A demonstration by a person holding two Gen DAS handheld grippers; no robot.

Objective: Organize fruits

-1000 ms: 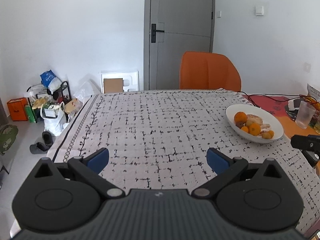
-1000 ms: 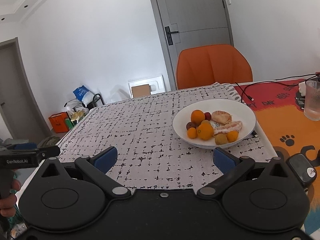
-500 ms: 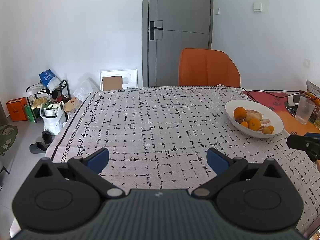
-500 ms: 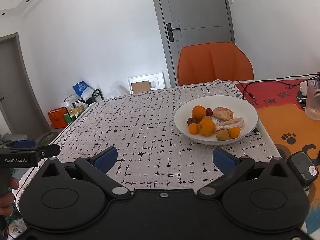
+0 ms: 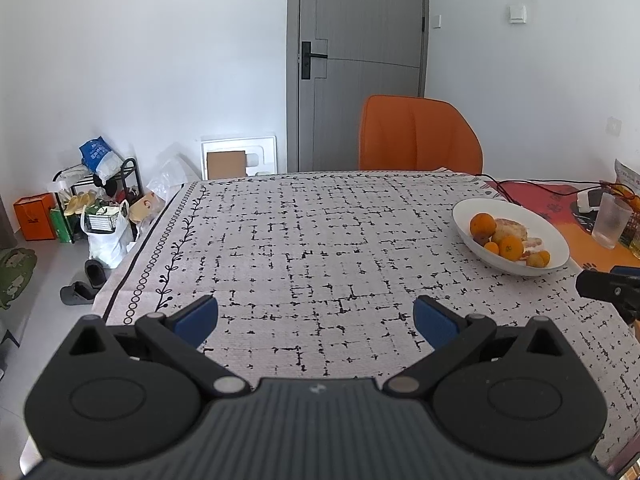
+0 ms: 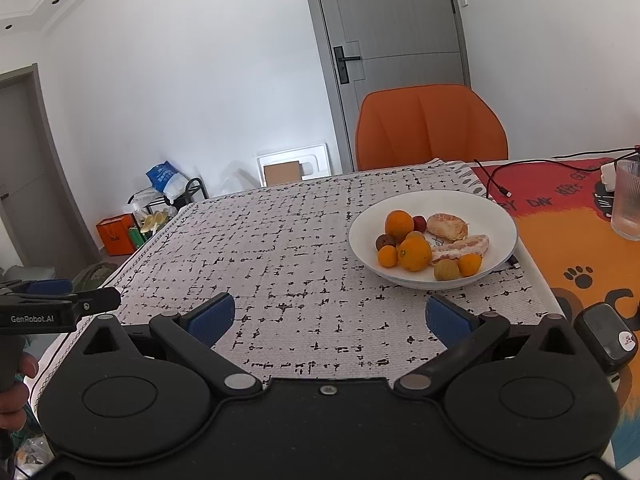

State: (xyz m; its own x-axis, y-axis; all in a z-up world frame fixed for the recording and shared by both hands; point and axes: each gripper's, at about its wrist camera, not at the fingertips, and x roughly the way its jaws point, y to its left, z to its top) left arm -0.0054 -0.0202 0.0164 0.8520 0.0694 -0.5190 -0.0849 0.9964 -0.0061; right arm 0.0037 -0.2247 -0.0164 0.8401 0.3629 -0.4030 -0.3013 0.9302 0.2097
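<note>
A white bowl (image 6: 496,216) sits on the patterned tablecloth (image 6: 280,248) and holds several fruits: oranges (image 6: 415,253), peeled citrus pieces (image 6: 447,227), small dark and brown fruits. My right gripper (image 6: 330,320) is open and empty, a little short of the bowl, which lies ahead to its right. In the left wrist view the bowl (image 5: 554,236) is far right. My left gripper (image 5: 316,322) is open and empty over the cloth's near part, well left of the bowl.
An orange chair (image 5: 418,138) stands at the table's far side. A ribbed glass (image 6: 628,204) and a black cable (image 6: 504,184) lie on the orange mat (image 6: 568,240) right of the bowl. Bags and a rack (image 5: 96,200) stand on the floor at left.
Both grippers have drifted slightly; the bowl looks a little nearer in the right wrist view. Both stay open and empty.
</note>
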